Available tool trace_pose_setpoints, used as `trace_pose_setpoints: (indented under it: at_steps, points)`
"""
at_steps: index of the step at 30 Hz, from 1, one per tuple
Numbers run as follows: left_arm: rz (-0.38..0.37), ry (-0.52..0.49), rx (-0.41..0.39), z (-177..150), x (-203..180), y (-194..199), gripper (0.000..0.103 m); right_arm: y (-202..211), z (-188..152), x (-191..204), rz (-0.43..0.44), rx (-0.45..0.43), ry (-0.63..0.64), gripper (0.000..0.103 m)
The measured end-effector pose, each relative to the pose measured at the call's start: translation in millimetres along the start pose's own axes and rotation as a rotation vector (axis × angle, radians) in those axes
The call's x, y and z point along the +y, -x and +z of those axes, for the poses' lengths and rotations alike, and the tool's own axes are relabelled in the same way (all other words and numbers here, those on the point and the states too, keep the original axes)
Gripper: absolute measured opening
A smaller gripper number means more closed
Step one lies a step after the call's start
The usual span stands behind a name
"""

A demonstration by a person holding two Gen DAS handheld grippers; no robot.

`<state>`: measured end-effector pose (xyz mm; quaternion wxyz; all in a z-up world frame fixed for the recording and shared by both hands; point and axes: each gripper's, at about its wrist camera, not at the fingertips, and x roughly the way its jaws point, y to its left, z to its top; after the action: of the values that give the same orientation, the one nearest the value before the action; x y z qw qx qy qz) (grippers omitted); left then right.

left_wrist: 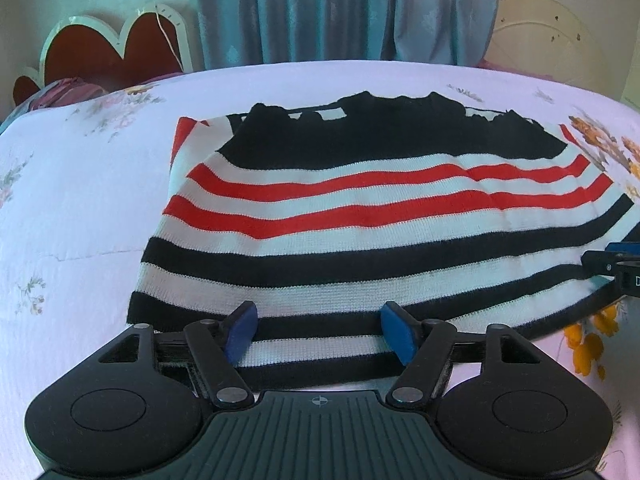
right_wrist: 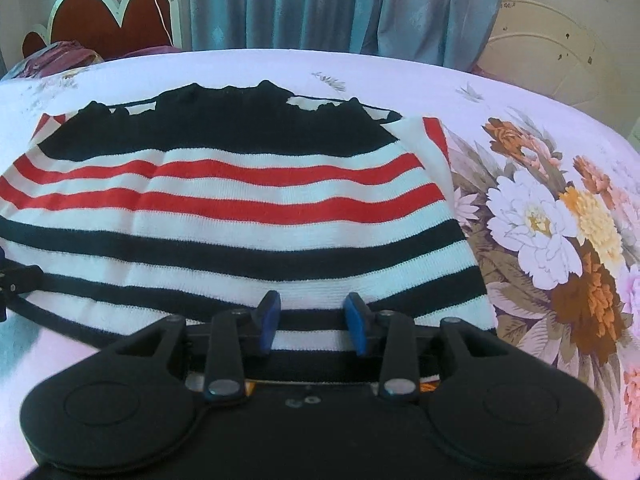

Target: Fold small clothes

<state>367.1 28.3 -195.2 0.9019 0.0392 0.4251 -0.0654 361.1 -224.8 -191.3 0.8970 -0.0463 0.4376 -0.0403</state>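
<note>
White cotton bedsheet (left_wrist: 80, 208) fills the scene for us, finely ribbed, printed with big orange and lilac flowers (right_wrist: 560, 216) on our right side. Behind it we've got pale blue curtains (left_wrist: 340, 8) hanging in soft folds and a red headboard (left_wrist: 108, 48) with a scalloped white rim.

On the sheet lies the striped knit sweater (left_wrist: 360, 208), spread flat near the middle of the bed, its hem toward us. Fine knit, we see: a solid black band at the far end with a bumpy, uneven top edge, then red and white stripes, then black and white stripes running down to the hem. A few shallow wrinkles cross the red bands.

Our left gripper (left_wrist: 319, 330) sits low at the hem, blue pads spread wide apart, nothing between them but the cloth lying beneath. Our right gripper (right_wrist: 313, 322) is at the hem too, pads parted, a narrower gap, holding nothing. Black plastic linkages, round metal rivets.
</note>
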Motion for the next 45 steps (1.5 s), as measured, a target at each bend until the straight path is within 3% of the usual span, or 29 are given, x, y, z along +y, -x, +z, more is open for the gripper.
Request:
trace_pose_setpoints:
  at_steps: [15, 17, 19, 21, 29, 31, 34, 36, 45]
  points:
    - [0.03, 0.005, 0.027, 4, -3, -1, 0.071, 3, -2, -6, 0.05, -0.017, 0.039, 0.037]
    - [0.041, 0.017, 0.036, 5, -3, 1, 0.072, 4, 1, -8, 0.065, -0.015, 0.059, 0.039]
    - [0.049, 0.046, 0.049, 7, -2, 3, 0.076, 9, 4, -12, 0.109, -0.016, 0.037, 0.053]
    - [0.049, 0.088, 0.054, 8, 2, 8, 0.081, 16, 10, -16, 0.164, -0.04, 0.001, 0.056]
    - [0.027, 0.306, 0.073, -15, 30, 37, 0.083, 25, 31, 9, 0.256, -0.108, 0.035, 0.053]
    - [0.006, 0.365, 0.092, -26, 40, 41, 0.083, 21, 33, 16, 0.264, -0.102, 0.034, 0.041]
    - [-0.041, 0.481, 0.102, -42, 56, 39, 0.083, 16, 36, 25, 0.276, -0.096, 0.023, 0.035]
    - [-0.084, 0.567, 0.077, -49, 68, 32, 0.083, 15, 38, 33, 0.276, -0.096, 0.023, 0.035]
    - [-0.207, 0.764, -0.096, -45, 93, -1, 0.083, 3, 54, 60, 0.253, -0.091, 0.032, 0.035]
